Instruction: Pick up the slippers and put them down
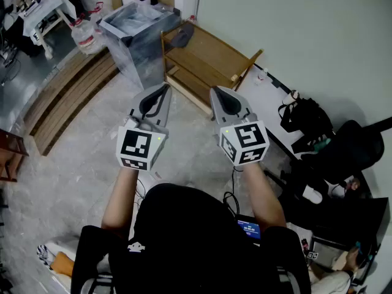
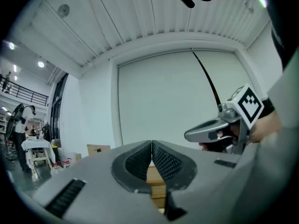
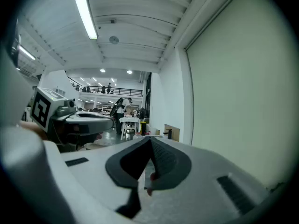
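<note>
Left gripper [image 1: 165, 87] and right gripper [image 1: 214, 91] were fully closed and empty, held level just short of the wooden rack [image 1: 211, 57]. A grey slipper [image 1: 182, 35] lay on the rack's top. Risk: advancing with jaws closed would probably shove it off.

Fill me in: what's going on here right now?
A person holds a gripper in each hand, side by side and level, pointing toward a wooden rack by the wall. The left gripper and the right gripper both have their jaws together with nothing between them. A dark slipper lies on the rack, well ahead of both grippers and untouched. No pickup has begun yet.
</note>
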Demonstrator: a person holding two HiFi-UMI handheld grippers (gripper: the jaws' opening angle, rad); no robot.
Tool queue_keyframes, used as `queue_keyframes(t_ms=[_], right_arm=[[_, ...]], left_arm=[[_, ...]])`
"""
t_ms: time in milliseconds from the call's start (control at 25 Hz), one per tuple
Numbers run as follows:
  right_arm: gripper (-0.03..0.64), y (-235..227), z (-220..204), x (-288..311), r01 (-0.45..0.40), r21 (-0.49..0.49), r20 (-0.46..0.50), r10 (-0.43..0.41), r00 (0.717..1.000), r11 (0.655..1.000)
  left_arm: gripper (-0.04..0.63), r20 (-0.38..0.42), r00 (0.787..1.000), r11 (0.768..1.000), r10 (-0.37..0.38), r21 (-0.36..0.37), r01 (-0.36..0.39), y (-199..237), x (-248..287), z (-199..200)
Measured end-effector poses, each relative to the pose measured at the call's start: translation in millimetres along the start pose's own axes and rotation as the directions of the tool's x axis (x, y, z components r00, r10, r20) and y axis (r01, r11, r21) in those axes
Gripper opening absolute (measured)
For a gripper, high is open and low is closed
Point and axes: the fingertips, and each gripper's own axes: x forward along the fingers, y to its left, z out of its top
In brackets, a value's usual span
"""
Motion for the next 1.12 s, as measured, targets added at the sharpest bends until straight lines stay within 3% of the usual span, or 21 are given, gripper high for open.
queue_keyframes(t_ms=[640, 1120], right_arm=[[-0.003, -13, -19, 11, 0.013, 0.069, -0.026, -0.011, 1.0, 0.998], [-0.003, -32, -23, 78, 0.001, 0.032, -0.053, 0.001, 0.999, 0.999]], left_arm=[[0.006, -0.037, 0.999, 1.0, -0.014, -0.024, 0.013, 0, 13, -19], [0.006, -0.04, 0.999, 0.998, 0.001, -0.067, -0.004, 50, 61, -38]])
